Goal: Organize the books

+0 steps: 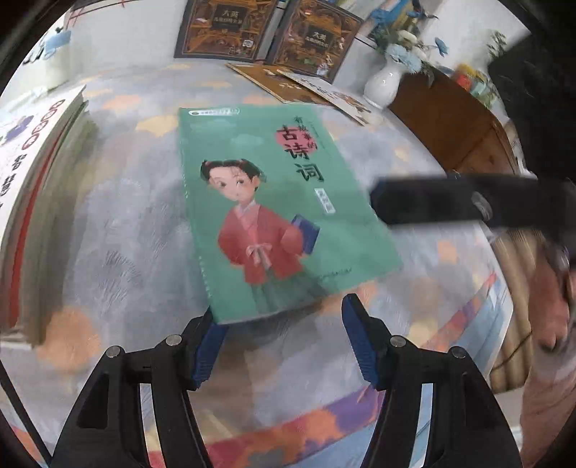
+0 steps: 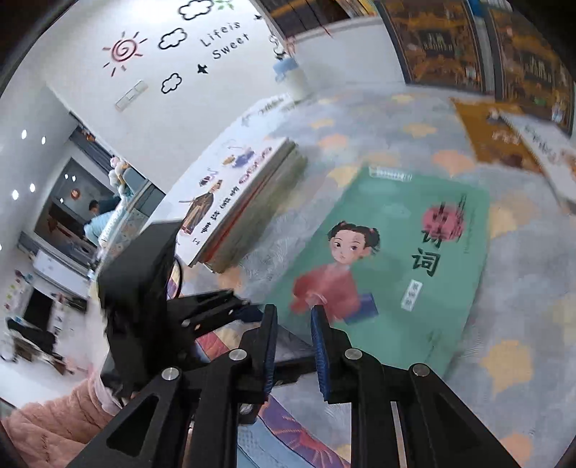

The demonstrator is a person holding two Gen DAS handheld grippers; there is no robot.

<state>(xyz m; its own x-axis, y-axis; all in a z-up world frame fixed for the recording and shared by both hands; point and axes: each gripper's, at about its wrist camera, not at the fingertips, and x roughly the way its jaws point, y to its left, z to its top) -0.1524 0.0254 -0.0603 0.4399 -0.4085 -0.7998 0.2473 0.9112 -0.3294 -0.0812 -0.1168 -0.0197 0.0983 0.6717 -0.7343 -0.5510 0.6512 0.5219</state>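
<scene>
Green book lies flat on the patterned counter — my left hand-held gripper spread at its near edge, right hand-held gripper nearly pressed together, empty. I'd pinch squarely, then lift toward the stack.

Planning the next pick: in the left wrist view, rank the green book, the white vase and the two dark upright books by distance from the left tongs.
1. Green book, lying flat just ahead of the left tongs.
2. White vase, far right.
3. Dark upright books, against the back wall.
</scene>
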